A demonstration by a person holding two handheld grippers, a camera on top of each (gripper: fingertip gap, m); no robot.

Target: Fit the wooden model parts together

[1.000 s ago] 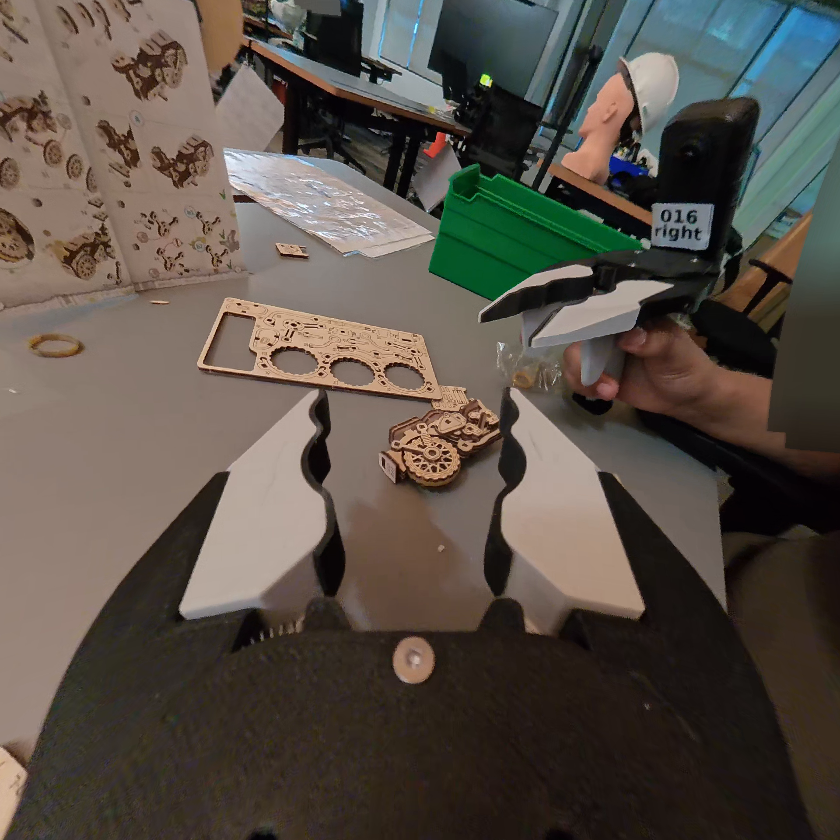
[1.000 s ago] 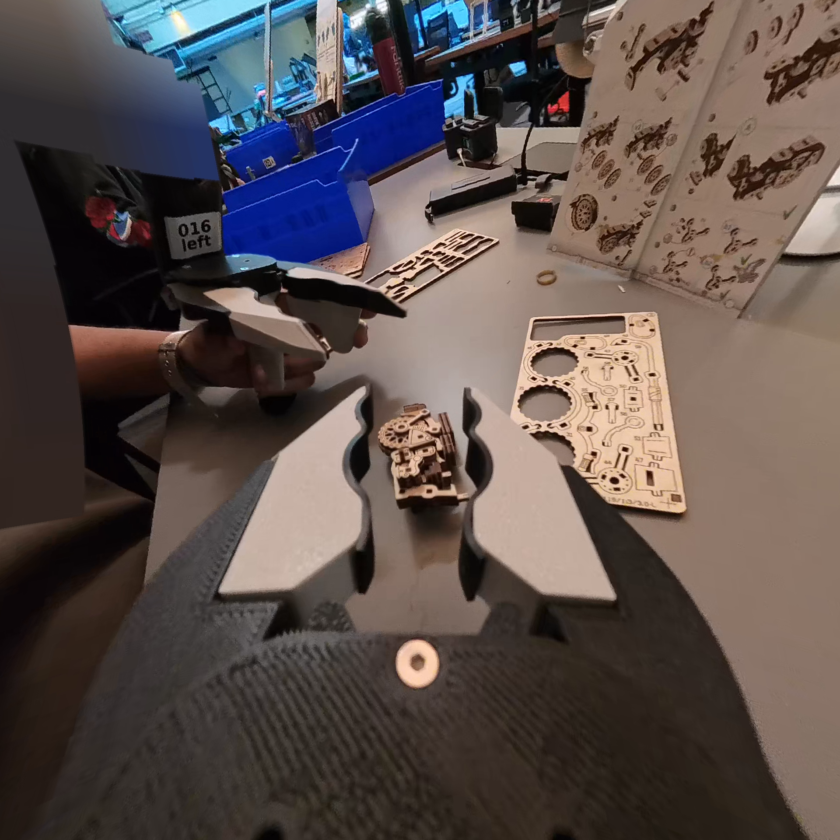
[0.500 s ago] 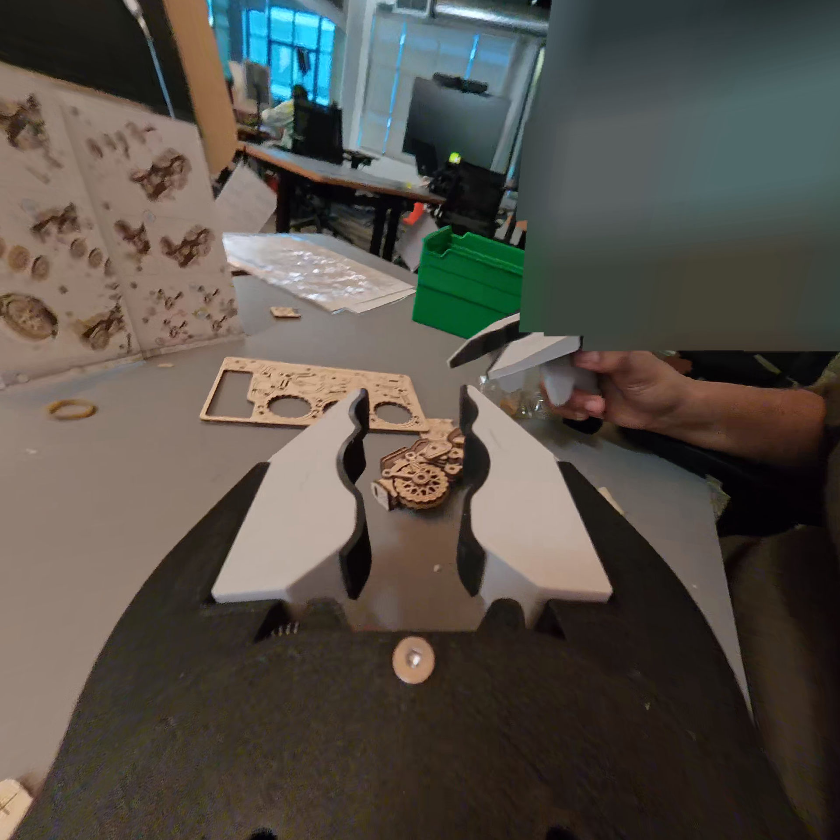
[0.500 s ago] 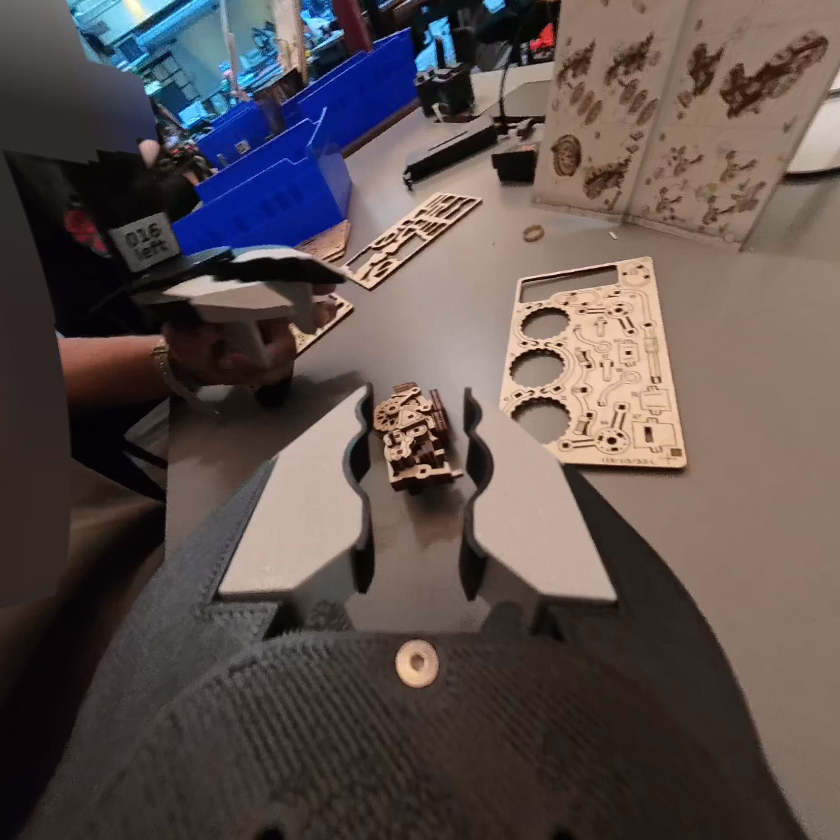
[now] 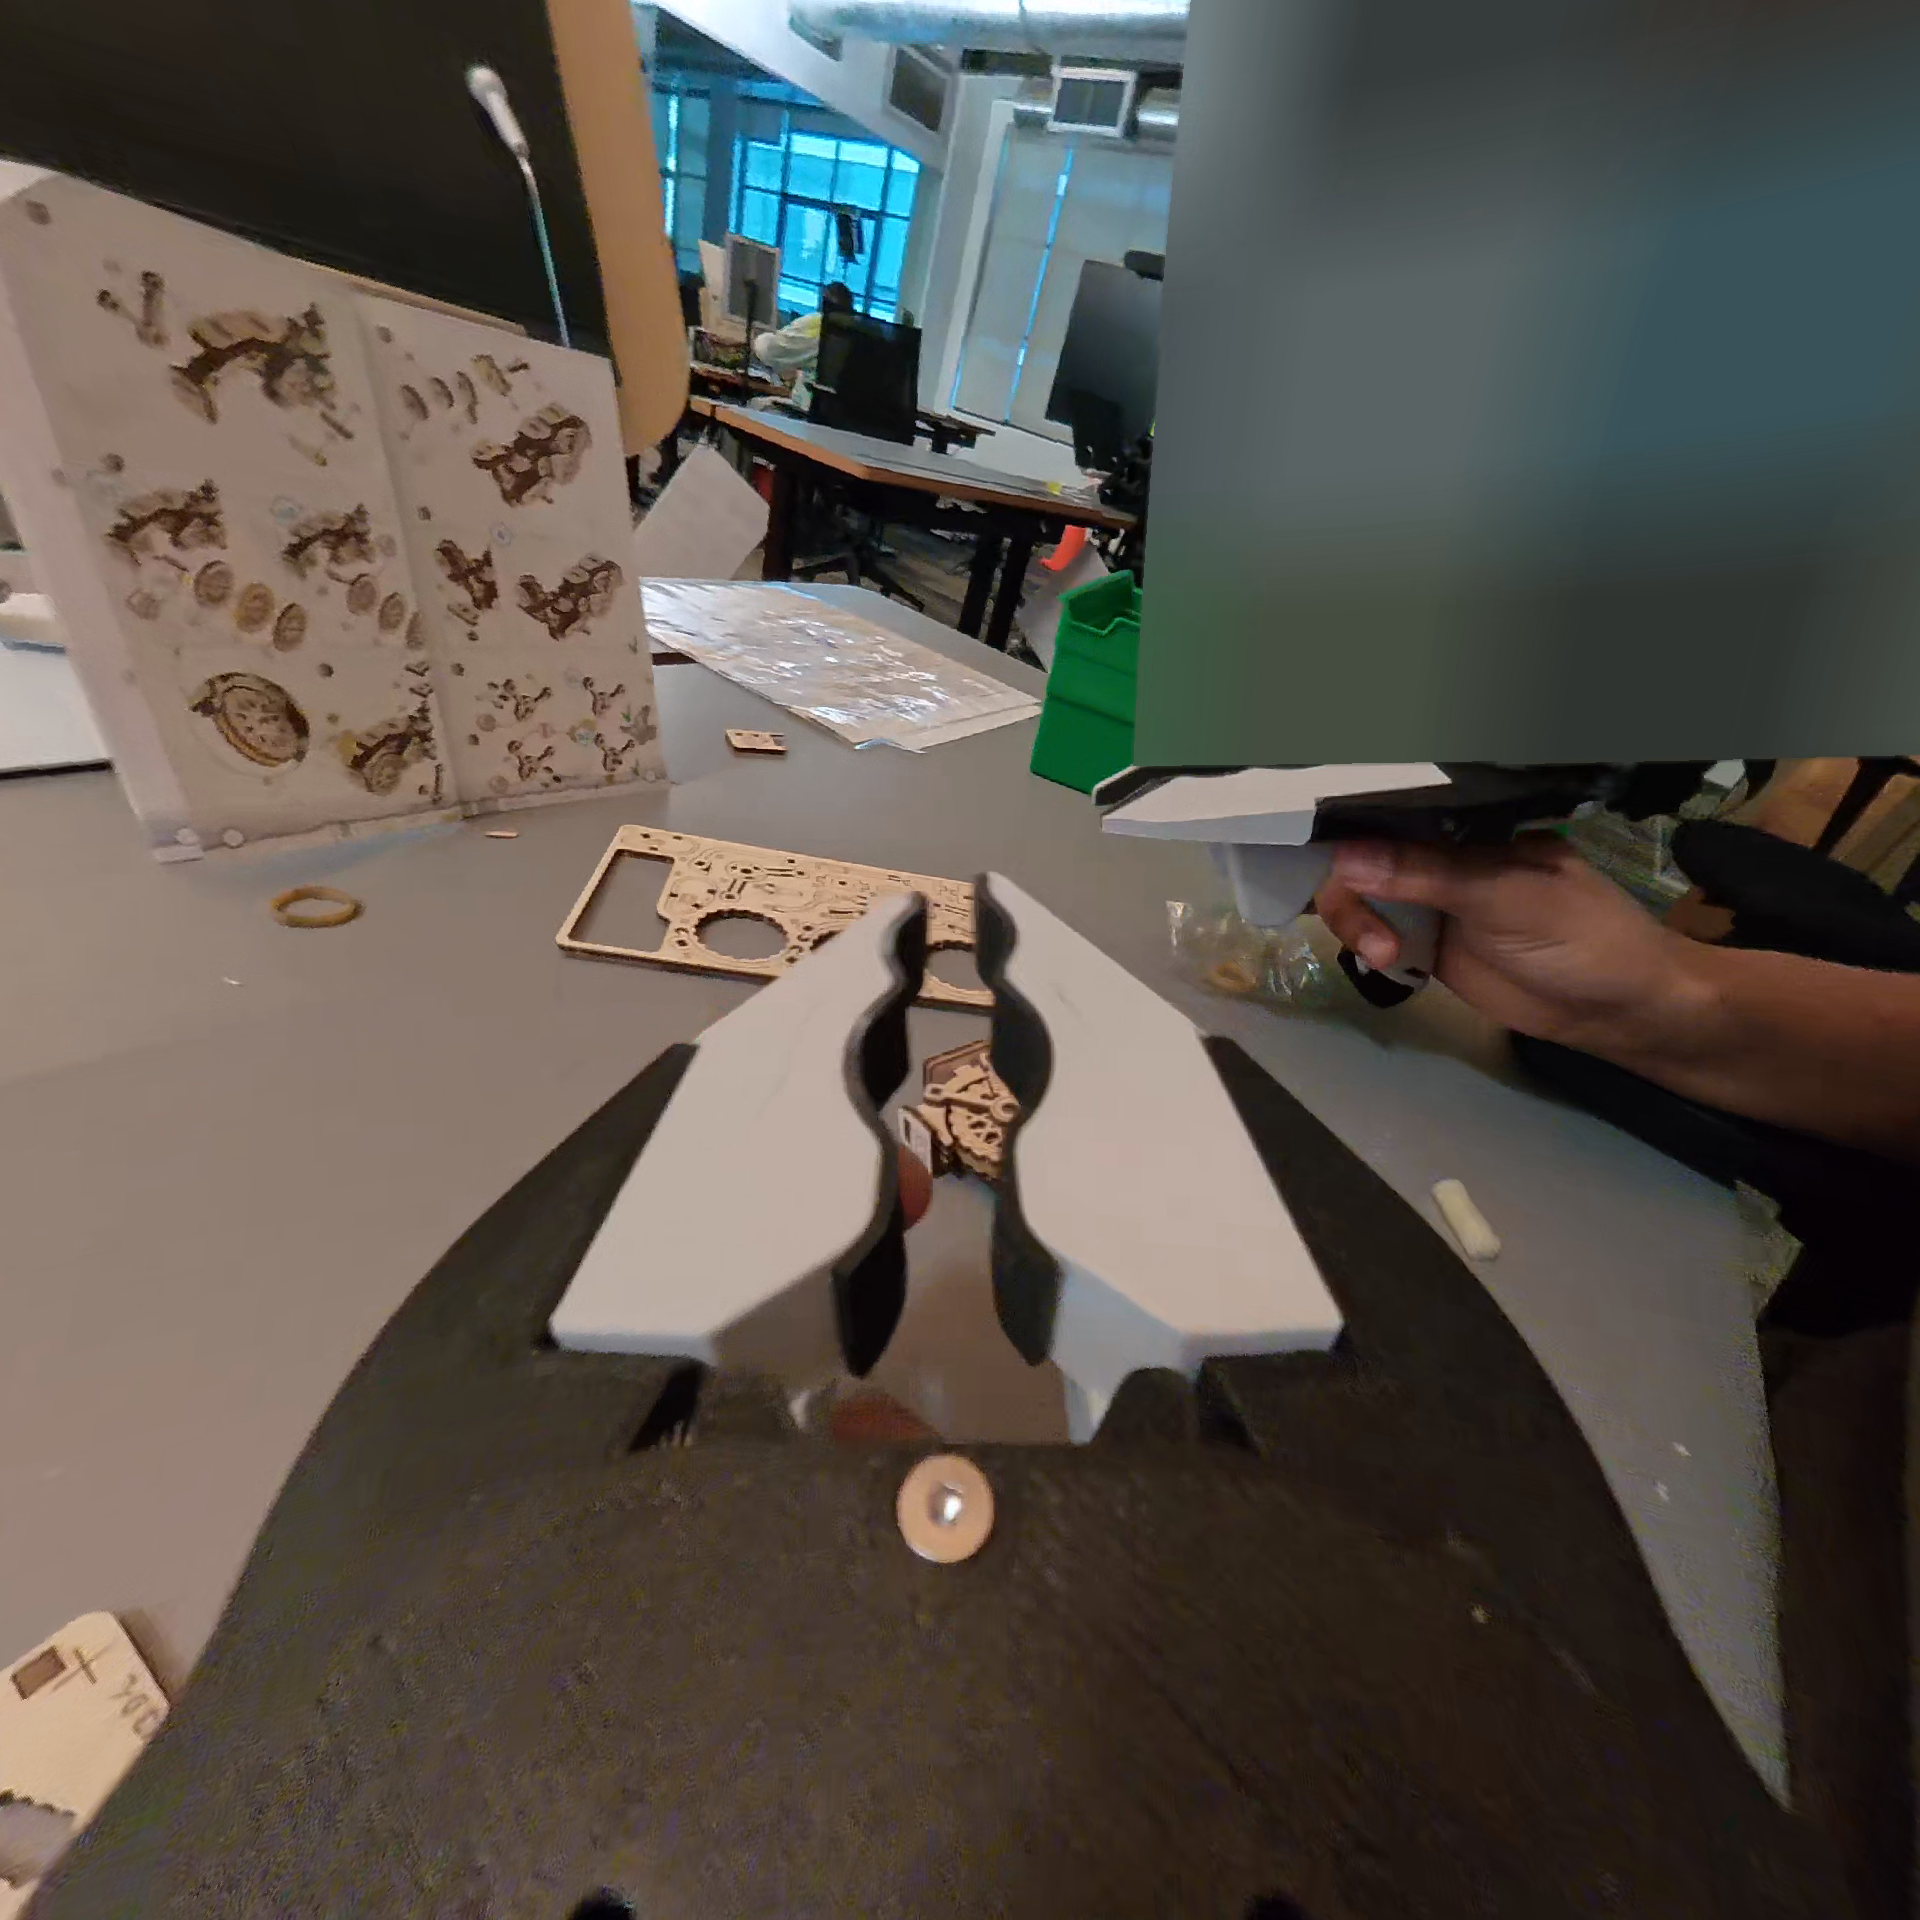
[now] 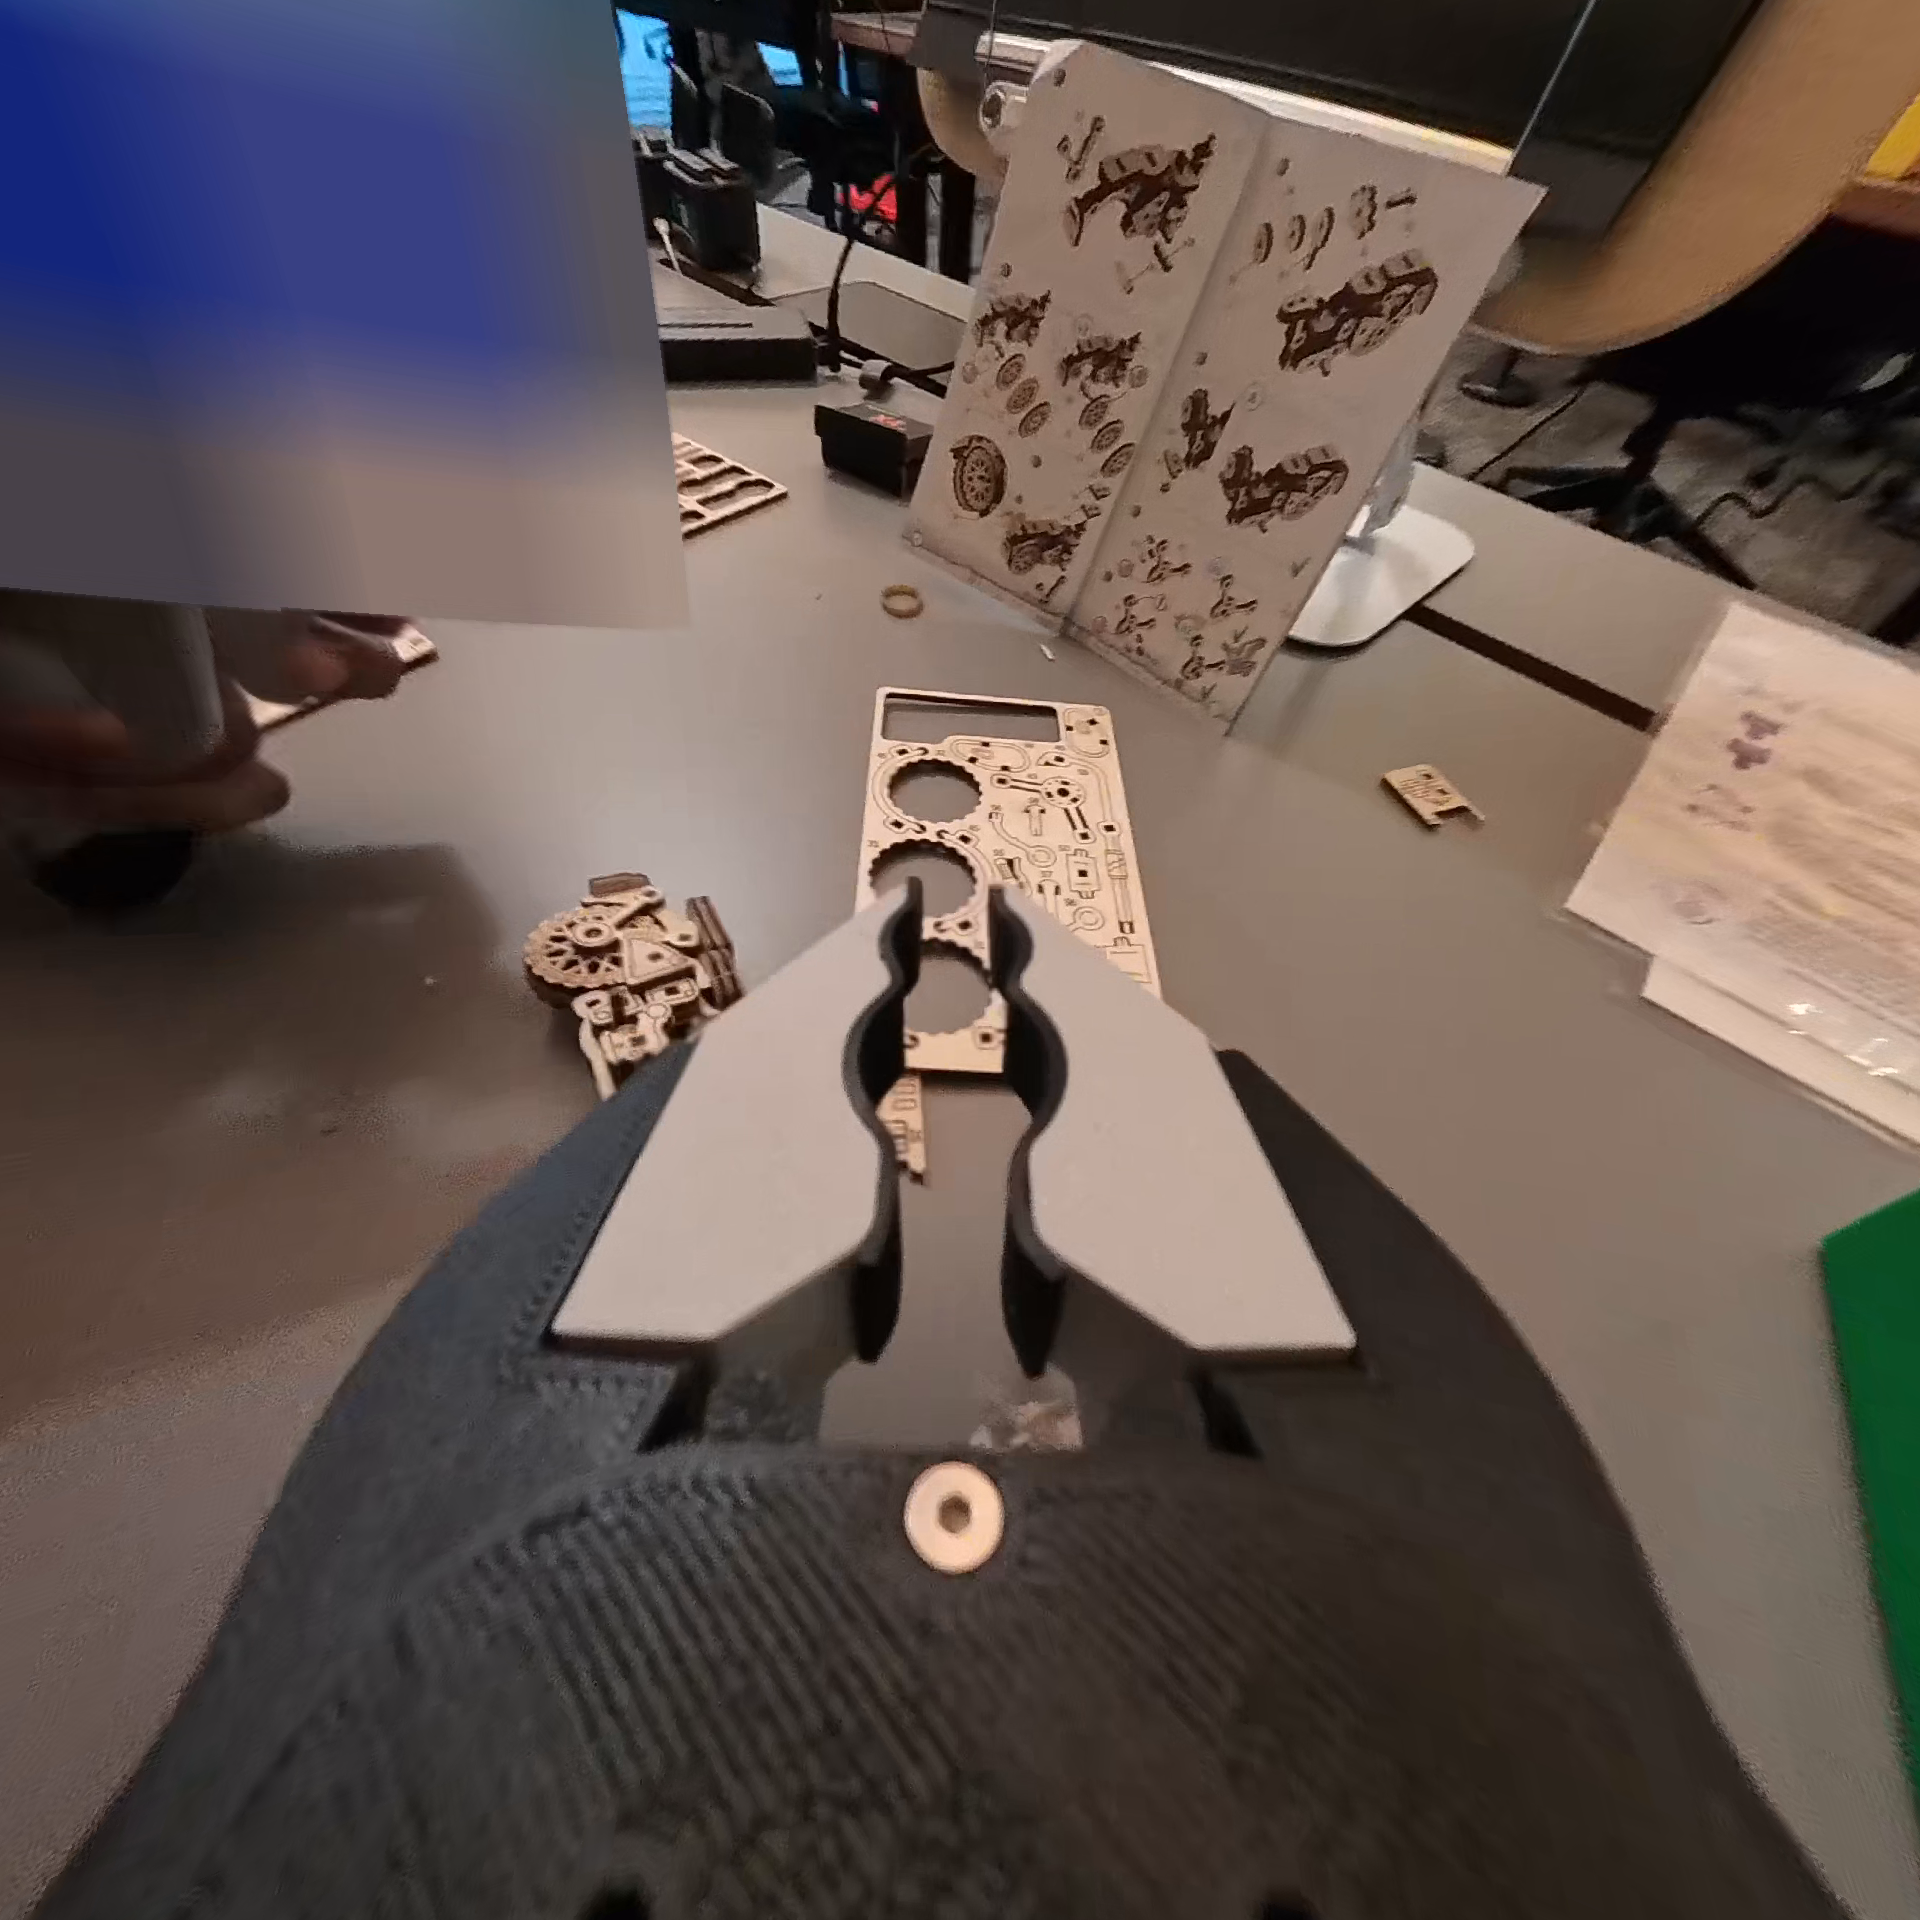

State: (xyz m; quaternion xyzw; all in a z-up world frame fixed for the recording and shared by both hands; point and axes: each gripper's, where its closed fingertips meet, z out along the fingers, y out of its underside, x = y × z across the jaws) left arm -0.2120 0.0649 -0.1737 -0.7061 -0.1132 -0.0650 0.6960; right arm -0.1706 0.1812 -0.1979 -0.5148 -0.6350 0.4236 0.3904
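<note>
Left wrist view showed the wooden model lying on the gray table, seen through the narrow gap of the left gripper, not held. Right wrist view showed the right gripper, also narrow and empty, above the wooden parts sheet, with the model just beside it.

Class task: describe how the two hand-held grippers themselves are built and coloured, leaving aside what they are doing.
Each is a wide black body with a ribbed printed texture and a silver washer at its centre. The left gripper and the right gripper both carry two pale grey wedge-shaped fingers with wavy black inner pads. In the left wrist view, the right gripper has a grey pistol handle. No cables show.
</note>
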